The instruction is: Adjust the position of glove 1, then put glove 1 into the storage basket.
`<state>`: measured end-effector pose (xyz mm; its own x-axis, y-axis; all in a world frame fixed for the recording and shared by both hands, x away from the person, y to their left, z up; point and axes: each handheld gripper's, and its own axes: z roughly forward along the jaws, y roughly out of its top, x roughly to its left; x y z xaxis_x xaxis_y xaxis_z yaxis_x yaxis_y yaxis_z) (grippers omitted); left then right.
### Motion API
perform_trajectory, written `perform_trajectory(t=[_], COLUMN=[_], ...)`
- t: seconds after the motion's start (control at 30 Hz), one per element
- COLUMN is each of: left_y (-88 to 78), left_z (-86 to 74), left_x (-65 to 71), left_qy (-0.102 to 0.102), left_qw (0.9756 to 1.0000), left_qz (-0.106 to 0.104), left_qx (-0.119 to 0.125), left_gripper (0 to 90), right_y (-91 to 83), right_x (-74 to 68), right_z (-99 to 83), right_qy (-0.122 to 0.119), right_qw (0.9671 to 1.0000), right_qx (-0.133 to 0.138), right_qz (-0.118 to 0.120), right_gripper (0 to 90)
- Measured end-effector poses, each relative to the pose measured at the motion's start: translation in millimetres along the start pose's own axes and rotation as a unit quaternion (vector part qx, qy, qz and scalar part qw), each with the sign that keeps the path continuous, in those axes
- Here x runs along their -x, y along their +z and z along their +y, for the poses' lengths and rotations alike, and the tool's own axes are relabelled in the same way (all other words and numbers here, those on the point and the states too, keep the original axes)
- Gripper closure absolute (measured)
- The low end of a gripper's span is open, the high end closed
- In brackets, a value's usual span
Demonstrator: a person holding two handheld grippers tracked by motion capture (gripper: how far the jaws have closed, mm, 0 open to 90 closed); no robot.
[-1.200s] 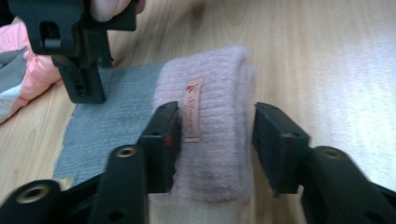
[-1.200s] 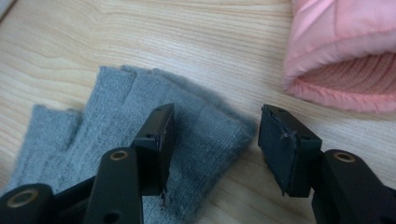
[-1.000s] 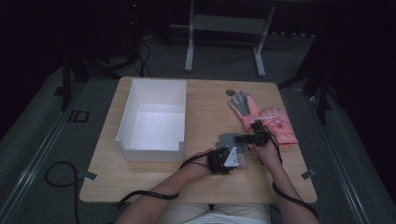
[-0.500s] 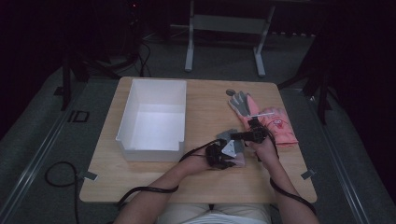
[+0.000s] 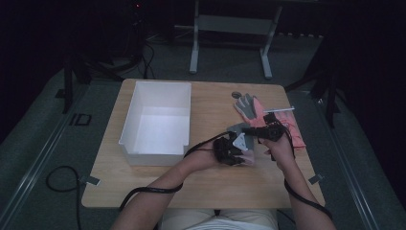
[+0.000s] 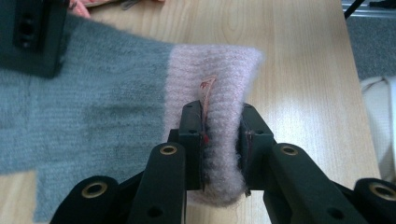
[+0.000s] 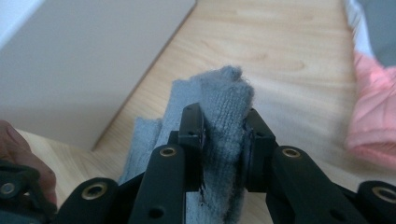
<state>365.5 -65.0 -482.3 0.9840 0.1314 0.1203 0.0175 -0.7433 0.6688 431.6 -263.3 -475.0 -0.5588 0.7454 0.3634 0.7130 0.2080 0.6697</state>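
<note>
Tongs both pinch one knit glove: left tongs [image 6: 222, 140] clamp its pink cuff [image 6: 215, 84], right tongs [image 7: 224, 140] clamp the grey finger end [image 7: 224, 93]. Both pairs have just been closing w/ the knit between them. Glove [image 5: 239, 139] hangs betw. the hands, just off the tabletop [image 5: 201, 187], at 3 o'clock of the white bin [image 5: 155, 120].

Judgement: keep both ends level & taut while lifting, so it carries w/o sagging or slipping; bin looks the likely target.

High view adds the spare gloves [image 5: 258, 108] at 1 o'clock. Left tongs' view reveals a small label [image 6: 205, 91] on the cuff.
</note>
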Motion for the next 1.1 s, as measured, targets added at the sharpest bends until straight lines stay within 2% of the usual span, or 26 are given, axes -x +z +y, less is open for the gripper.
perform_trajectory(t=[0.1, 0.23, 0.37, 0.4, 0.47, 0.5, 0.53, 0.67, 0.83, 1.07, 1.1], left_y=[-9.6, -22.9, -39.9, -44.5, -48.5, -56.3, -59.1, -76.2, -96.5, -128.3, -128.3], left_z=[7.7, 18.9, 21.8, 23.0, 24.1, 26.4, 27.2, 29.6, 29.8, 21.4, 21.4], left_x=[-3.1, -3.3, -9.8, -11.1, -11.2, -13.6, -14.1, -20.3, -25.8, -32.4, -32.4], left_qy=[0.003, 0.016, 0.013, 0.020, 0.020, 0.025, 0.026, 0.029, 0.036, 0.037, 0.037], left_qw=[1.0000, 0.9999, 0.9999, 0.9998, 0.9998, 0.9997, 0.9996, 0.9996, 0.9992, 0.9987, 0.9987], left_qz=[-0.004, 0.001, -0.008, -0.007, -0.006, -0.004, -0.003, -0.004, 0.006, 0.017, 0.017], left_qx=[-0.001, -0.001, 0.008, 0.004, 0.005, 0.002, 0.002, -0.003, -0.016, -0.030, -0.030], left_gripper=[74.7, 74.7, 74.9, 75.0, 75.0, 75.0, 75.0, 75.0, 75.1, 75.0, 75.0], right_y=[-7.2, -16.9, -25.7, -27.1, -28.4, -29.4, -31.0, -33.1, -31.5, -22.5, -22.5], right_x=[-5.2, -11.4, -18.0, -19.8, -21.5, -23.8, -29.5, -43.0, -56.8, -79.4, -79.4], right_z=[5.3, 13.9, 21.9, 24.0, 26.2, 28.6, 34.2, 46.9, 62.5, 82.5, 82.5], right_qy=[-0.008, -0.010, -0.021, -0.021, -0.022, -0.024, -0.029, -0.045, -0.053, -0.066, -0.066], right_qw=[0.9999, 0.9998, 0.9994, 0.9993, 0.9992, 0.9990, 0.9987, 0.9978, 0.9971, 0.9957, 0.9957], right_qx=[0.007, 0.018, 0.028, 0.030, 0.034, 0.037, 0.041, 0.048, 0.054, 0.059, 0.059], right_qz=[-0.004, -0.001, -0.001, 0.001, 0.004, 0.005, 0.006, 0.003, 0.013, 0.026, 0.026], right_gripper=[73.9, 73.9, 74.0, 74.0, 74.0, 74.0, 74.0, 73.9, 73.9, 74.0, 74.0])
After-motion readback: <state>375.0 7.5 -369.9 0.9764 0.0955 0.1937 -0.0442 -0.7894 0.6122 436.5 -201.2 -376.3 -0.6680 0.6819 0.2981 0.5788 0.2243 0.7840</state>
